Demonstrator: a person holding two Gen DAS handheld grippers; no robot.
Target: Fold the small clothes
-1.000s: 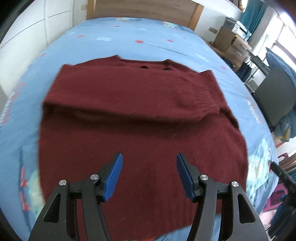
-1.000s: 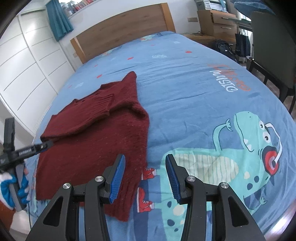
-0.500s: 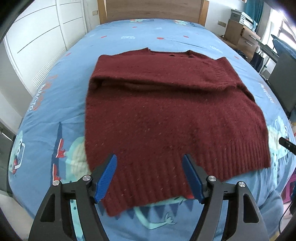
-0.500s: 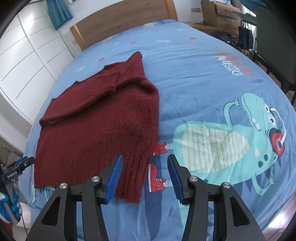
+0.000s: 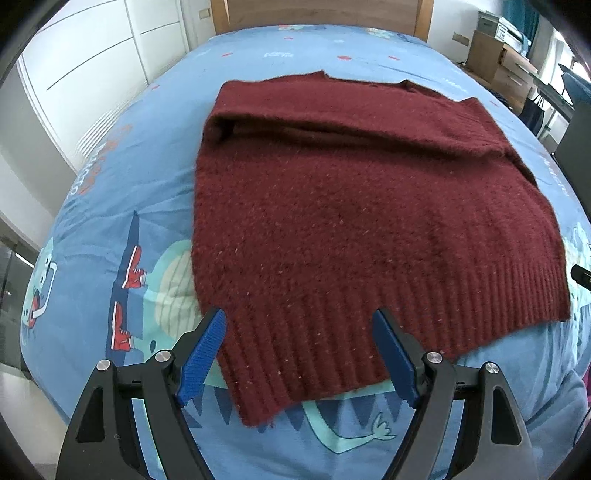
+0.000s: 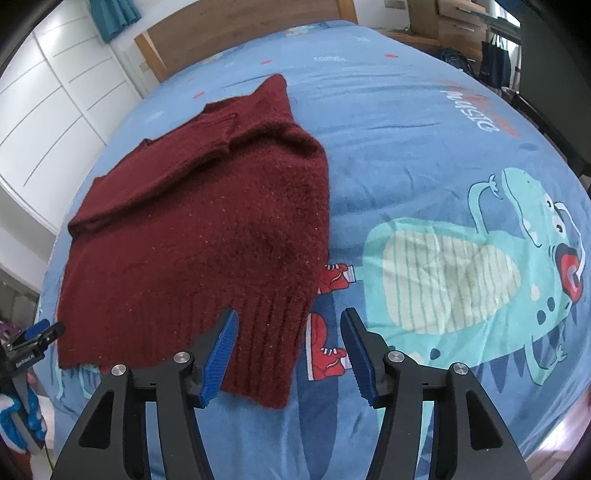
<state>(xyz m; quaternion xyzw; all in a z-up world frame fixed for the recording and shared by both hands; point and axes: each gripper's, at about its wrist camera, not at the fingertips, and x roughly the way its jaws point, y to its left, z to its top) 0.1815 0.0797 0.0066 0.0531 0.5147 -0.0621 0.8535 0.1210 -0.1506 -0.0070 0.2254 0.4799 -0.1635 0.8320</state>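
Left wrist view
Sweater: a dark red knitted sweater (image 5: 369, 206) lies flat on the blue cartoon-print bed sheet (image 5: 122, 177) and fills the middle of the frame, neckline toward the wooden headboard (image 5: 325, 14) at the top, ribbed hem toward the bottom.
Sleeves: already laid across the upper body as a thick band; no sleeve sticks out to either side.
Left gripper: the left gripper (image 5: 303, 354) hangs at the bottom centre over the lower left stretch of the hem.
Jaws: they have just been opening and stand wide apart; hem cloth shows between them, but the blue pads do not press it.
Edge detail: a black tip of the other tool (image 5: 581, 275) pokes in at the right edge.

Right wrist view
Sweater: the same sweater sits in the left half of the frame, its lower right hem corner just above the bottom centre.
Right gripper: the right gripper (image 6: 291, 350) straddles that corner, one pad over the ribbing, the other over bare sheet with a red shoe print.
Jaws: they have just been opening, parted and gripping nothing.
Other tool: held in a blue-and-white gloved hand (image 6: 16, 421) at the lower left edge.

Progress
Done: sweater spread, sleeves folded in.
Left: probably pinching both hem corners and carrying the hem up to the neckline, then any final halving.
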